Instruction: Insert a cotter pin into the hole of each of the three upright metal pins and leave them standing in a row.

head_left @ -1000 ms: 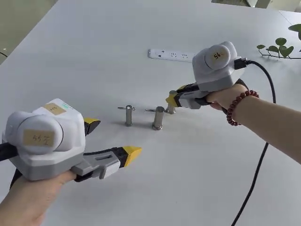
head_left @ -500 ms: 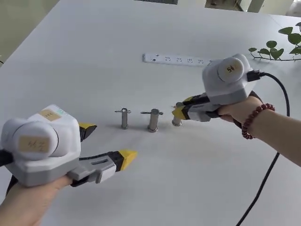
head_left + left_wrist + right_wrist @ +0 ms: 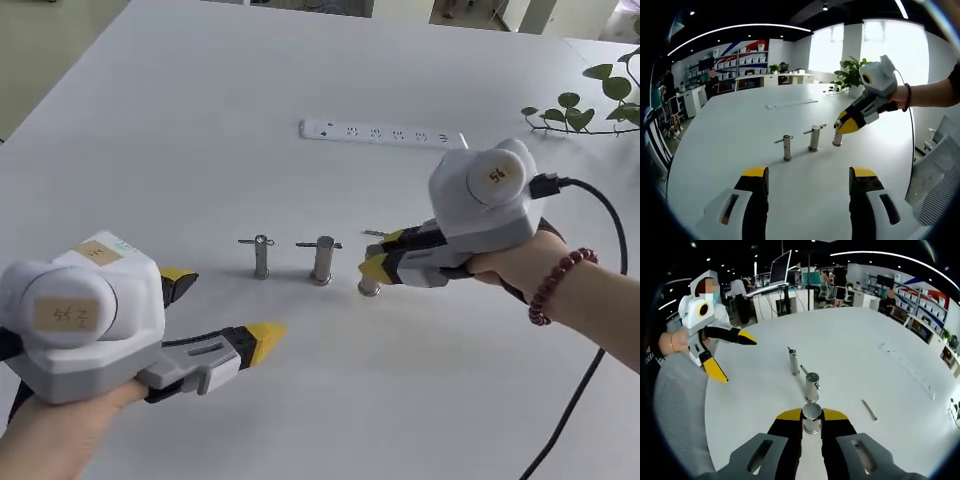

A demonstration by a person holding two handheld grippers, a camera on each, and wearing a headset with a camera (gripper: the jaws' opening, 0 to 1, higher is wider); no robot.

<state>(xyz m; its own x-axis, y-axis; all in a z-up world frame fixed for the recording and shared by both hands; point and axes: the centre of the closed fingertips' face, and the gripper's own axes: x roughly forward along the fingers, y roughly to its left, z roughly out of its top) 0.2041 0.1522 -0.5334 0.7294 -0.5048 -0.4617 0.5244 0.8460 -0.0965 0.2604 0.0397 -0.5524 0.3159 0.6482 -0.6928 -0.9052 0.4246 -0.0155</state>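
Head view showed the right gripper, jaws pinching the third metal pin, which it had drawn from behind the row a second earlier to just nearer the person than the left metal pin and middle metal pin. The held pin stood upright on the white table, long axis vertical, head up. The left gripper hovered well apart, jaws spread.

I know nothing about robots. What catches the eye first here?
The right gripper clamps the end pin of three metal pins mid-table, while the left gripper hangs open nearer the person. The middle pin and last pin already carry cotter pins. A spare cotter pin lies on the white table.
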